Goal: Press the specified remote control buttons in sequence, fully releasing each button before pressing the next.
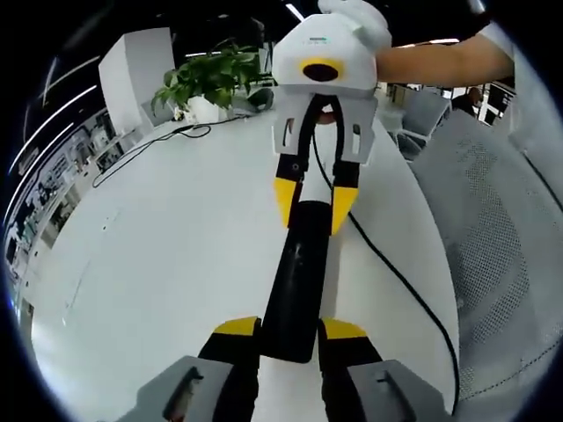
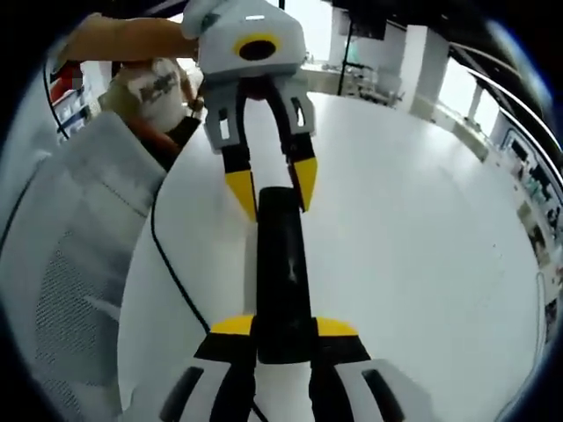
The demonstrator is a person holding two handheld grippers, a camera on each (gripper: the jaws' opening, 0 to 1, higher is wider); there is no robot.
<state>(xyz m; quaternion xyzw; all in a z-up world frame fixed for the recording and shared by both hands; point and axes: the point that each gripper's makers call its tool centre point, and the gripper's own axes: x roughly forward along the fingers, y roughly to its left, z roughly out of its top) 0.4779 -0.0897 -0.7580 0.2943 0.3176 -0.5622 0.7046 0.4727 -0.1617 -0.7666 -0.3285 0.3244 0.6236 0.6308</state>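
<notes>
- Nearest my left camera, my left gripper (image 1: pixel 291 332) has its yellow-tipped jaws closed on the near end of the black remote control (image 1: pixel 299 272), which is held above the white worktop (image 1: pixel 158 264).
- At the far end of the remote in that view, my right gripper (image 1: pixel 315 207) comes in from the top with its jaws narrowed onto the remote's sides.
- Off to the left stands a potted plant (image 1: pixel 207 83); a black cable (image 1: pixel 396 272) trails across the worktop on the right, beside a grey mesh chair (image 1: pixel 501 246).
- From the right gripper view I see the same grip mirrored: my jaws clamp the remote's near end, and the left gripper holds the far end.
</notes>
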